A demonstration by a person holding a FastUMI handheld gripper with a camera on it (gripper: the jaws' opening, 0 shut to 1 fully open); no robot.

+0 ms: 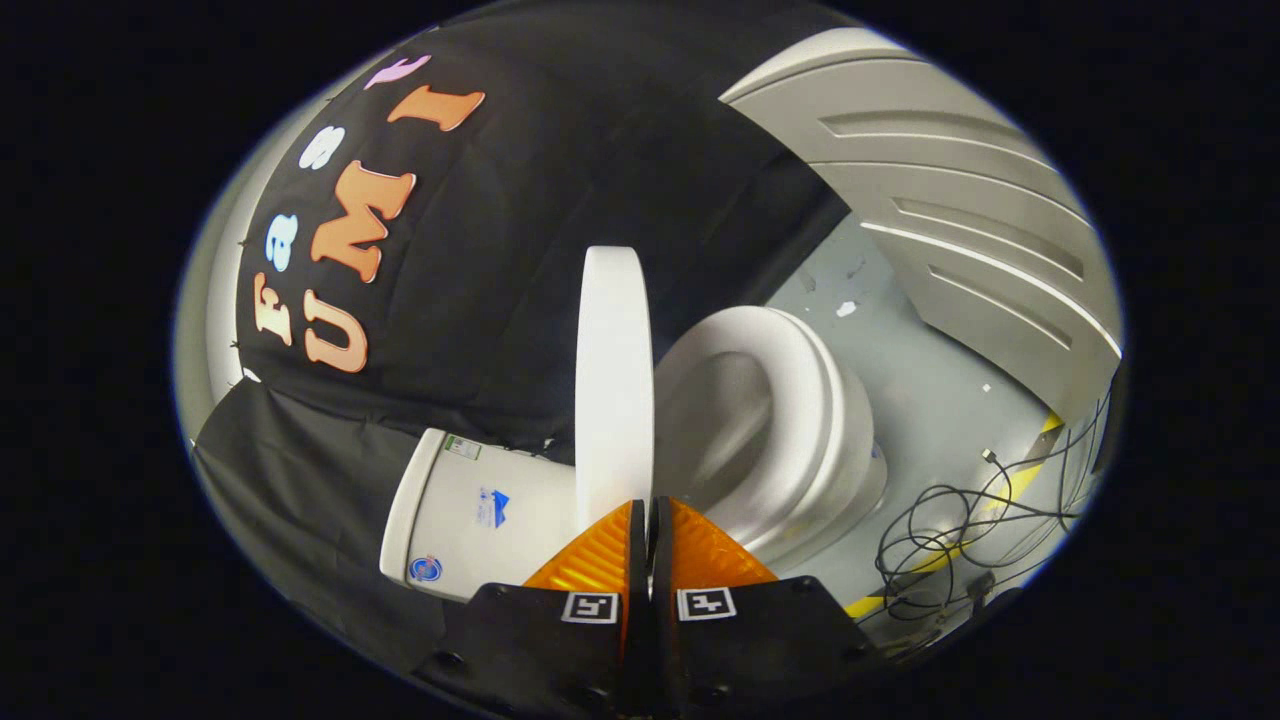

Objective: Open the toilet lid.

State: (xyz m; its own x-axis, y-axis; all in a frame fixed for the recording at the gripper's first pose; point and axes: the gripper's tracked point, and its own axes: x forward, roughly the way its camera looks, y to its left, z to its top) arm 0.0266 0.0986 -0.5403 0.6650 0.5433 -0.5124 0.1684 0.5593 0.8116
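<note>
Fingers pinched on raised lid.

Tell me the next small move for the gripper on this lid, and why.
Probably carry the toilet lid a little further toward the tank, then let go. The hand-held gripper is closed on the lid's edge, the lid is lifted well clear of the seat, and it seems not yet to lean on the tank.

The toilet lid, seat and tank are white, the floor is grey, and the cables are black.
</note>
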